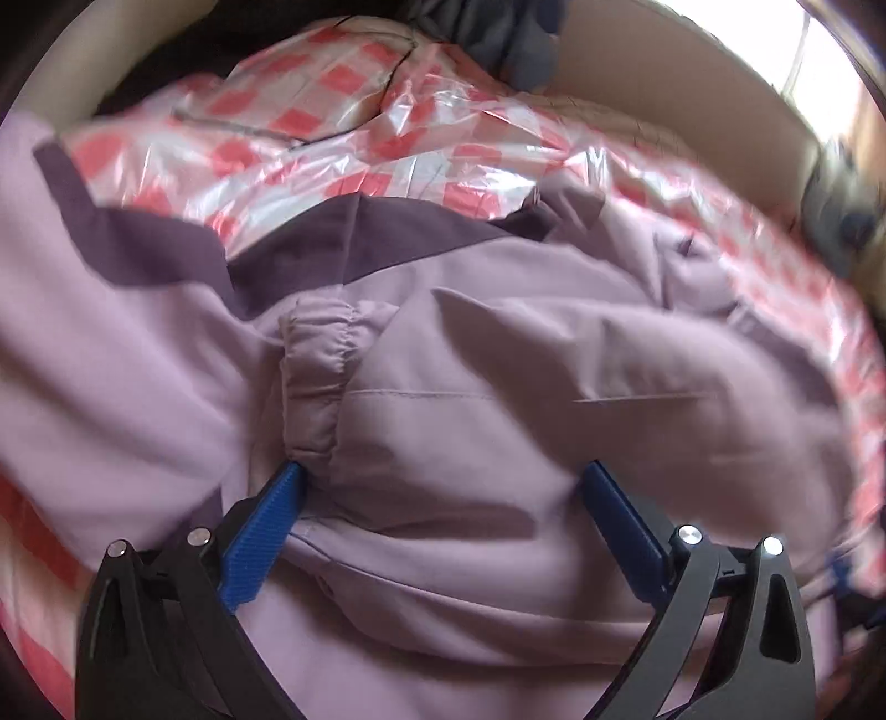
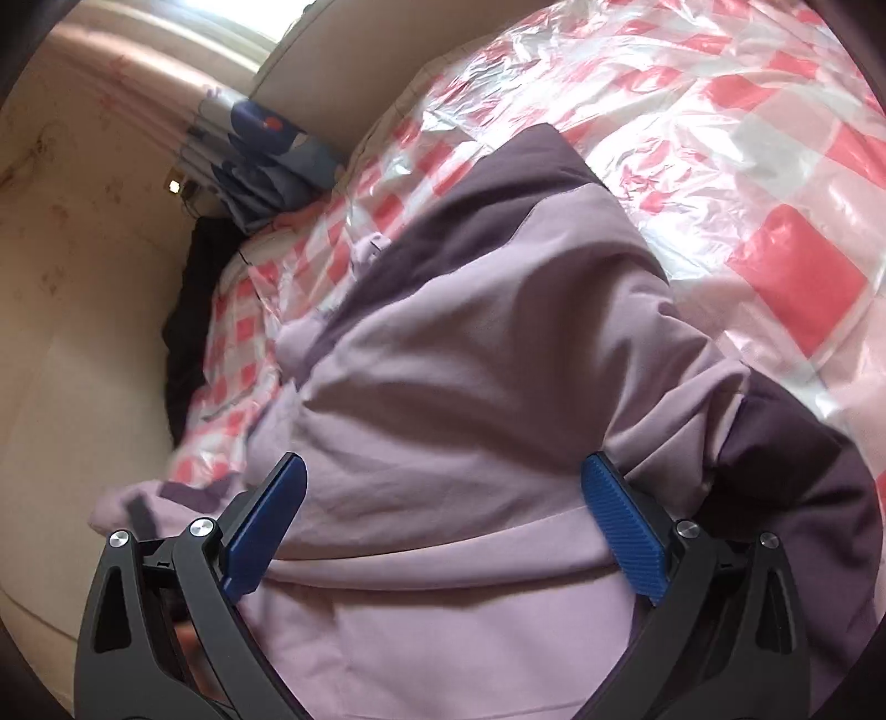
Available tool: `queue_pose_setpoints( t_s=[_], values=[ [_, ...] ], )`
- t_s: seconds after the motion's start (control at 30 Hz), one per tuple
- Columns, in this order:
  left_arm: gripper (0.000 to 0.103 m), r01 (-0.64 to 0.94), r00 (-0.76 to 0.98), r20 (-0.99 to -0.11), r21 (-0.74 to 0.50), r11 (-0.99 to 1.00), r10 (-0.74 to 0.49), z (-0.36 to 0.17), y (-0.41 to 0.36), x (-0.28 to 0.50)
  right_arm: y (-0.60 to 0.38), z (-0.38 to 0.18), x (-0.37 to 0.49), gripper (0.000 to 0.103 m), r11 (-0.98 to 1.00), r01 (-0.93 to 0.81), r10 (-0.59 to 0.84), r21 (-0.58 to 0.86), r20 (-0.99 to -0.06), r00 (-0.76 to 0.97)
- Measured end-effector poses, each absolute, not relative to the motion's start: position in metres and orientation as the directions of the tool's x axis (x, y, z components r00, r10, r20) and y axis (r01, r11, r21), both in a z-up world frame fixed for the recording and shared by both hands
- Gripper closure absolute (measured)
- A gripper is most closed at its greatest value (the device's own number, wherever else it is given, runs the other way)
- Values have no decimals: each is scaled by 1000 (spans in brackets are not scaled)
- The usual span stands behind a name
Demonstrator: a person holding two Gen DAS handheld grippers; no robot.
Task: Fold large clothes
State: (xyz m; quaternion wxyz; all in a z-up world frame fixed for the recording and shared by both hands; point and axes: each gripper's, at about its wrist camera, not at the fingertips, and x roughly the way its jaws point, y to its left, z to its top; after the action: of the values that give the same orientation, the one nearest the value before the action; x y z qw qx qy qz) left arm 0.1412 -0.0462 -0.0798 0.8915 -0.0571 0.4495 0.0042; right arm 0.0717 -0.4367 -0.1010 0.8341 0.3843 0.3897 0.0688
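A large lilac jacket (image 1: 443,387) with dark purple panels (image 1: 387,238) lies crumpled on a red-and-white checked plastic sheet (image 1: 310,122). Its gathered elastic cuff (image 1: 318,382) lies just ahead of my left gripper's left fingertip. My left gripper (image 1: 443,476) hovers close over the jacket with its blue pads wide apart and nothing pinched. In the right wrist view the same jacket (image 2: 470,360) bulges up between the blue pads of my right gripper (image 2: 443,471), which stands wide open above it. The checked sheet (image 2: 747,166) spreads to the right.
A beige padded wall (image 2: 83,277) runs along the left of the right wrist view. Grey-blue patterned fabric (image 2: 266,149) and a dark cloth (image 2: 188,321) lie at the sheet's far edge. Dark grey clothing (image 1: 498,39) sits at the top of the left wrist view.
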Motion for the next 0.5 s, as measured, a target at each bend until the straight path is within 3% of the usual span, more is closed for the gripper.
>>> queue_pose_setpoints(
  t_s=[0.17, 0.33, 0.43, 0.5],
  values=[
    [7, -51, 739, -664, -227, 973, -116, -6, 4, 97, -426, -80, 34, 7, 566, 172, 435, 806, -470, 768],
    [7, -322, 874, -464, -325, 889, 147, 95, 152, 32, -387, -79, 37, 7, 559, 100, 523, 823, -444, 727],
    [7, -499, 838, -452, -401, 769, 308, 127, 249, 15, -369, -77, 41, 7, 584, 77, 545, 808, -461, 700],
    [7, -546, 810, -477, -405, 733, 340, 137, 290, 24, -363, -80, 43, 7, 593, 81, 544, 801, -474, 692]
  ],
)
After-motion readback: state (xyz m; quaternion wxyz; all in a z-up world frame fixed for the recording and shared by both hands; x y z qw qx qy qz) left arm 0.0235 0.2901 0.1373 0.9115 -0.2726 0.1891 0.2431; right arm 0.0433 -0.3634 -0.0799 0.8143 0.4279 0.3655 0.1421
